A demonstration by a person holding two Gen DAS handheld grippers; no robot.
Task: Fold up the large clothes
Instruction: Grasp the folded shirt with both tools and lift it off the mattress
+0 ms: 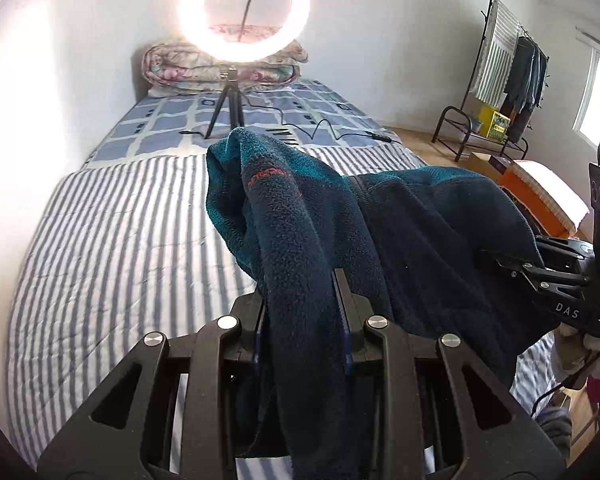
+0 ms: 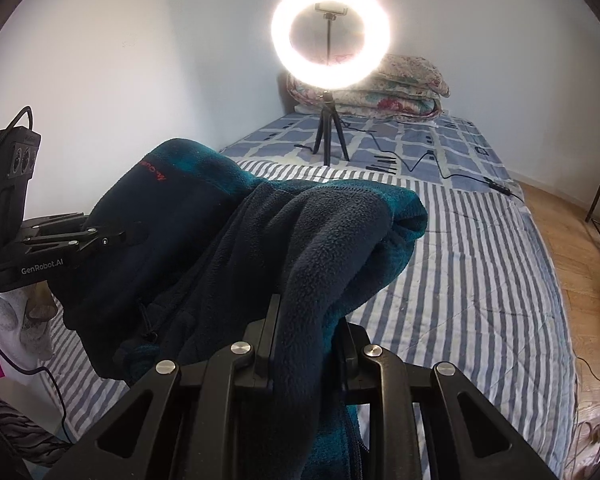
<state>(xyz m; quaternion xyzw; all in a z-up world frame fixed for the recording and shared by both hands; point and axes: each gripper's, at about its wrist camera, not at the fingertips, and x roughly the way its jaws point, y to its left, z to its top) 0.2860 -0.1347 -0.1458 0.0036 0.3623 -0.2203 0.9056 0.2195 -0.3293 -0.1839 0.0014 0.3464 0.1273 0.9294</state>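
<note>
The dark navy fleece jacket with teal lining (image 1: 400, 248) hangs in the middle of both views, above the blue-and-white striped bed cover (image 1: 112, 248), and each gripper holds one part of it. The left gripper (image 1: 300, 300), at the bottom centre of its own view, is clamped on a thick roll of the fleece. The right gripper (image 2: 306, 320) is clamped in the same way on another fold, and a lit white ring light on a small black tripod (image 2: 331, 46) stands at the upper part of the frame.
</note>
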